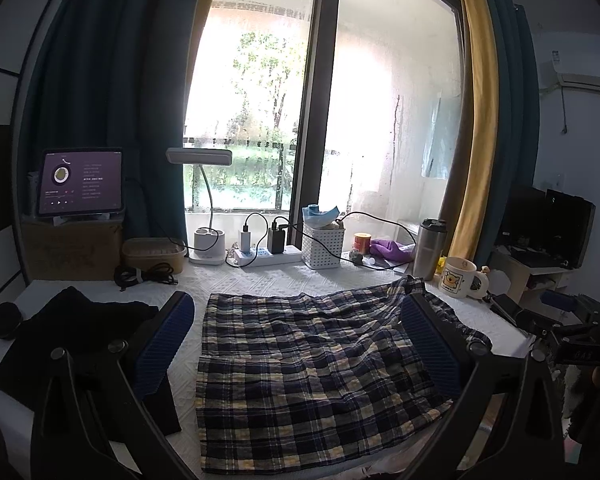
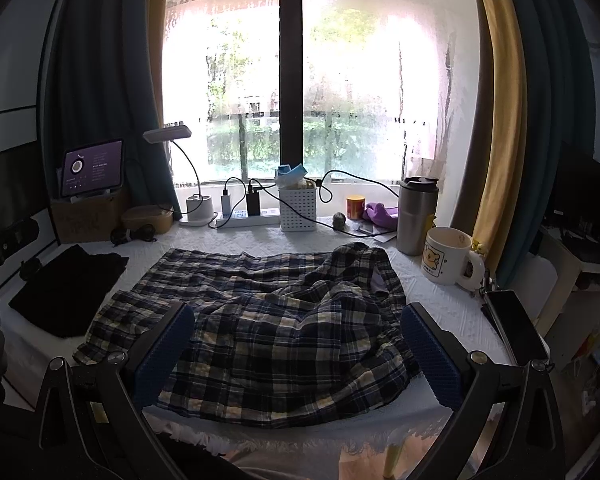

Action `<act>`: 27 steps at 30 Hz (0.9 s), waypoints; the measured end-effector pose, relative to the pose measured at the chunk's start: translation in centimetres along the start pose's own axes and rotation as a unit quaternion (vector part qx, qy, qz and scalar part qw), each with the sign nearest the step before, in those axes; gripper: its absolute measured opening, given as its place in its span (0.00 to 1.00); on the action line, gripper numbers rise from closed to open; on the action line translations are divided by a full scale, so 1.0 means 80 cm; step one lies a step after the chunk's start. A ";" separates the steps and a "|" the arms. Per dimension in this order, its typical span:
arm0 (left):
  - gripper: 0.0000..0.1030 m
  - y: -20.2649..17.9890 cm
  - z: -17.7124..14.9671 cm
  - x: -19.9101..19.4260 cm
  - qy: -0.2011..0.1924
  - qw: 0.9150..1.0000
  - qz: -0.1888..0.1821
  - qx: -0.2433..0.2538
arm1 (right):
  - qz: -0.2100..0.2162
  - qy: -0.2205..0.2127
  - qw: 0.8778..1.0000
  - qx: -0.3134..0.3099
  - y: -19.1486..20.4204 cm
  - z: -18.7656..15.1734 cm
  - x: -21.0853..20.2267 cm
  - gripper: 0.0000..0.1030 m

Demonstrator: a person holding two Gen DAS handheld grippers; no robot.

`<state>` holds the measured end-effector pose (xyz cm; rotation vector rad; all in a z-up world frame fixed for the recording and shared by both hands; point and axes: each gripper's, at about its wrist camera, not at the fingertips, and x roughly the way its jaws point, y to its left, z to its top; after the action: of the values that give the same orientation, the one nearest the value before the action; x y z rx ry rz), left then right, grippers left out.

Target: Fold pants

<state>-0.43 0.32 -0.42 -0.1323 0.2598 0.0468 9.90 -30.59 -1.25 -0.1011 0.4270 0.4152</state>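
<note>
Left wrist view shows the plaid pants (image 1: 312,376) lying mostly flat on the white quilted table cover (image 1: 284,280), already doubled into a rough rectangle, with a rumpled bunch toward the far right corner. The left gripper (image 1: 300,340) hangs above them with its blue pads spread wide and nothing between them. From the right wrist view, the right gripper (image 2: 296,344) is likewise wide open and empty, poised over the near edge of the pants (image 2: 268,332), where the cloth is humped and creased on the right half.

My reading is that a fold is between grasps: the next move calls for each gripper to come down on an edge or corner, pinch the cloth, smooth the hump and carry one end over the other.

Beside the pants on the left lies a black garment (image 1: 76,344). Along the window stand a white perforated basket (image 1: 323,246) with blue stuff sticking out of the top, a steel tumbler (image 1: 430,249) with its lid on, and a cartoon mug (image 2: 448,254), whose contents I cannot tell.
</note>
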 end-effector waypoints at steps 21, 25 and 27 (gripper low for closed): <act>0.99 0.002 -0.004 -0.003 0.001 1.000 0.003 0.000 | 0.000 -0.002 1.000 -0.001 0.000 0.000 -0.001 1.00; 0.99 0.001 -0.003 -0.002 0.001 1.000 0.002 0.000 | 0.000 -0.002 1.000 -0.001 0.000 0.000 -0.001 1.00; 0.99 0.001 -0.003 -0.004 0.000 1.000 -0.006 0.000 | 0.000 -0.002 1.000 -0.001 0.000 0.001 -0.002 1.00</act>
<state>-0.80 0.37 -0.55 -0.1338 0.2596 0.0347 9.81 -30.59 -1.13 -0.1013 0.4223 0.4157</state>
